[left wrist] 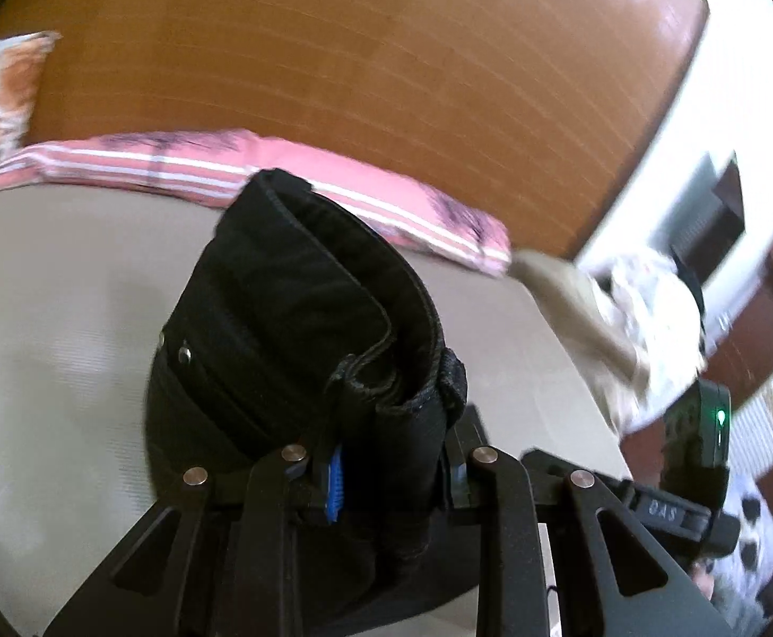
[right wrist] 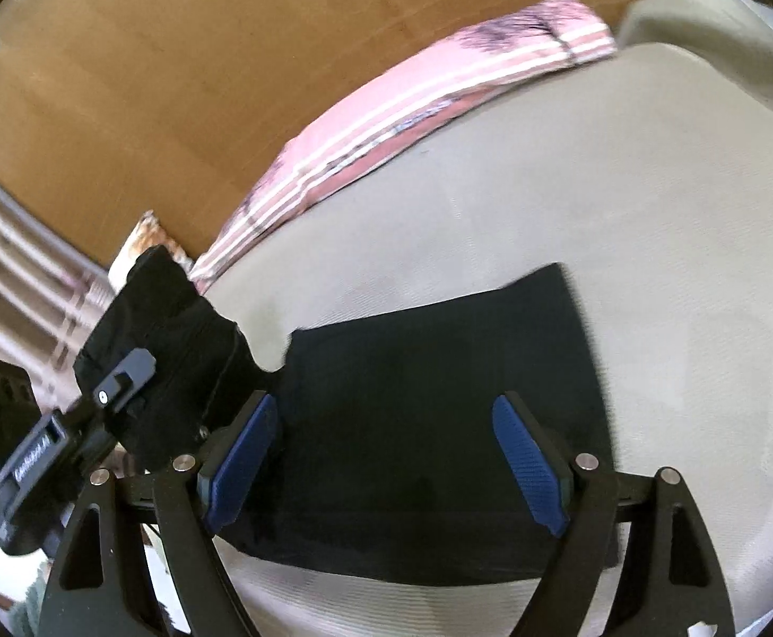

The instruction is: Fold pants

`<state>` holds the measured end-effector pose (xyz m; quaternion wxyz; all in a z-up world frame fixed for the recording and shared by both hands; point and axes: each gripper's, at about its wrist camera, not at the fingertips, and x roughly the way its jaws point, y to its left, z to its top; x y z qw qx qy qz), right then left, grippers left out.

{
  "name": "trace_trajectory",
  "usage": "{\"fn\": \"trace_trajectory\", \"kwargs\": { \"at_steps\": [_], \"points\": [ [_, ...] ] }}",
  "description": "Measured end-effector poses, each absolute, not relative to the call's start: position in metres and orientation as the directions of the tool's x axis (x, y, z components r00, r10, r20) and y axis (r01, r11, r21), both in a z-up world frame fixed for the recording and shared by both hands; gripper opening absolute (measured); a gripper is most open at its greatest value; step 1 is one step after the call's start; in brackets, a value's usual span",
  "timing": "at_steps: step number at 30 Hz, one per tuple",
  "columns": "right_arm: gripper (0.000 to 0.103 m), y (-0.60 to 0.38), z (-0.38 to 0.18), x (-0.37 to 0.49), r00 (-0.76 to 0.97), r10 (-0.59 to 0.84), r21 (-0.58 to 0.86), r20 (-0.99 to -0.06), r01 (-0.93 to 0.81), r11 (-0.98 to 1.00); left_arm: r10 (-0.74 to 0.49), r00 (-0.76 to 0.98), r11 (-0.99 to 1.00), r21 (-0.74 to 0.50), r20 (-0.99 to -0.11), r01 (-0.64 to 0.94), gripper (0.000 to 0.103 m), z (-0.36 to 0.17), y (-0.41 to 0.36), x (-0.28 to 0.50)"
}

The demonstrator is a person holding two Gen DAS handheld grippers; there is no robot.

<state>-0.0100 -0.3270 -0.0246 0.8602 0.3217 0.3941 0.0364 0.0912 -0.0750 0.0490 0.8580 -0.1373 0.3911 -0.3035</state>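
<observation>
Black pants half folded on a beige bed, one end lifted.

The pants [right wrist: 428, 424] lie as a flat dark rectangle on the bed [right wrist: 651, 265]; their bunched waistband end [left wrist: 301, 318], with rivets showing, is pinched in the nearly closed left gripper [left wrist: 386, 478] and held above the sheet. The right gripper [right wrist: 386, 456] hangs over the flat part, jaws spread wide, gripping nothing. A pink striped pillow [left wrist: 174, 159] lies beyond.

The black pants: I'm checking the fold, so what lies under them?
The flat part of the black pants rests on the beige bed sheet. The left gripper lifts the other end. What's beneath the flat part is covered.
</observation>
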Motion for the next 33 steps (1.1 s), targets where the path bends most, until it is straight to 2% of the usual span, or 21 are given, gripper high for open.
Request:
{"fn": "trace_trajectory", "kwargs": {
  "at_steps": [3,8,16,20,23,27,33],
  "points": [
    [0.082,-0.346,-0.031,-0.019,0.688,0.302,0.592,-0.660,0.229,0.773,-0.651,0.429,0.753,-0.461,-0.627,0.470,0.026,0.035,-0.118,0.089],
    [0.082,-0.371,-0.044,-0.031,0.688,0.282,0.602,-0.669,0.278,0.748,-0.620,0.334,0.753,-0.417,-0.710,0.510,0.026,0.000,-0.172,0.083],
    [0.082,-0.389,-0.059,-0.029,0.671,0.301,0.615,-0.677,0.292,0.733,-0.505,0.317,0.761,-0.240,-0.803,0.603,0.027,-0.033,-0.217,0.062],
    [0.082,-0.386,-0.071,-0.020,0.649,0.391,0.664,-0.652,0.241,0.707,-0.485,0.325,0.742,-0.185,-0.812,0.645,0.036,-0.029,-0.221,0.045],
    [0.082,-0.382,-0.082,-0.009,0.611,0.497,0.717,-0.616,0.172,0.676,-0.510,0.305,0.707,-0.189,-0.805,0.682,0.044,-0.020,-0.217,0.036],
    [0.082,-0.377,-0.097,0.007,0.560,0.579,0.754,-0.592,0.131,0.644,-0.579,0.253,0.667,-0.271,-0.775,0.694,0.045,-0.006,-0.194,0.028],
    [0.082,-0.374,-0.105,0.024,0.536,0.600,0.752,-0.594,0.107,0.650,-0.541,0.370,0.753,-0.239,-0.756,0.614,0.050,0.013,-0.139,0.038]
  ]
}}
